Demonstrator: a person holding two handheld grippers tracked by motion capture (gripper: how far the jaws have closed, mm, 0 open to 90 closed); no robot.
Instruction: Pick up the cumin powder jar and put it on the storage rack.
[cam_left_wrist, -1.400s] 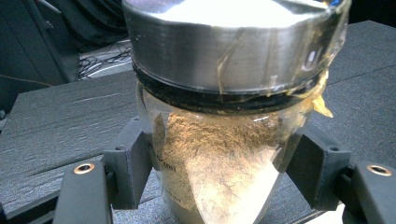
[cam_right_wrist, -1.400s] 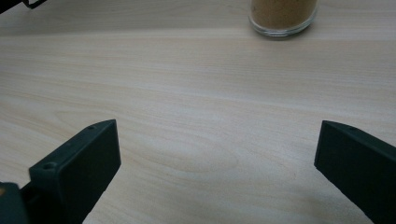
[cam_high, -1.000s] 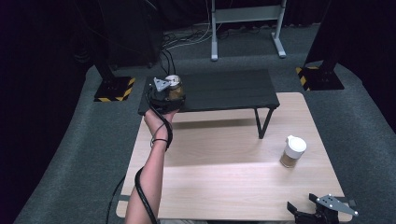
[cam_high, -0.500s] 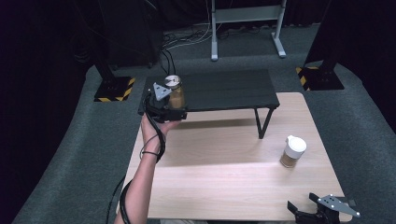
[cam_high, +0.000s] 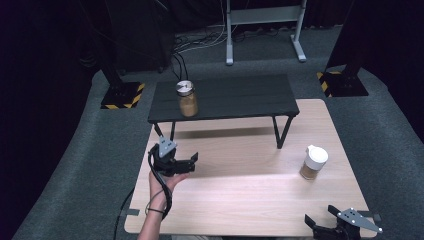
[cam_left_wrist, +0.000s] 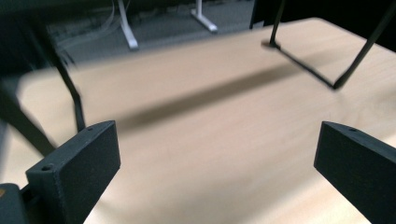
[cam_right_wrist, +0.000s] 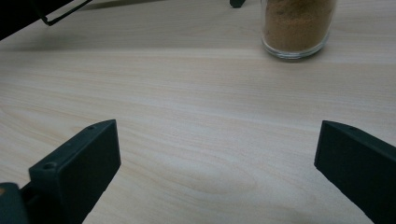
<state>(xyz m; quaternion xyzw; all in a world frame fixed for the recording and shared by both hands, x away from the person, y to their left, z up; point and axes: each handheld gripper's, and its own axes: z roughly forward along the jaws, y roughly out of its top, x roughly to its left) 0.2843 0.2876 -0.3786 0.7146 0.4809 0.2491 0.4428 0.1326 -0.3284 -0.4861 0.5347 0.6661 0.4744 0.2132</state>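
Since the earlier frames the left gripper has pulled back from the black side table toward the person and now hangs over the left part of the wooden table, while the jar with the silver lid it was at has stayed behind on the black table top. The right gripper has kept its place at the near right corner.

In the high view, the silver-lidded jar stands upright near the left end of the black side table, filled with brown powder. A 2nd jar, with a white lid, stands upright on the wooden table toward its right side, well apart from both grippers. The person's left hand holds the left gripper with its jaws pointing right; they stand wide apart with nothing between them. The right gripper rests at the table's near edge, jaws pointing left.

In the left gripper view, the 2 black jaws of the left gripper are spread wide and empty over bare, blurred wood. The thin black legs of the side table rise beyond them.

In the right gripper view, the jaws of the right gripper are likewise spread wide, gripping nothing, low over the wood grain. The base of the white-lidded jar, holding brown powder, stands ahead at upper right, apart from the jaws.
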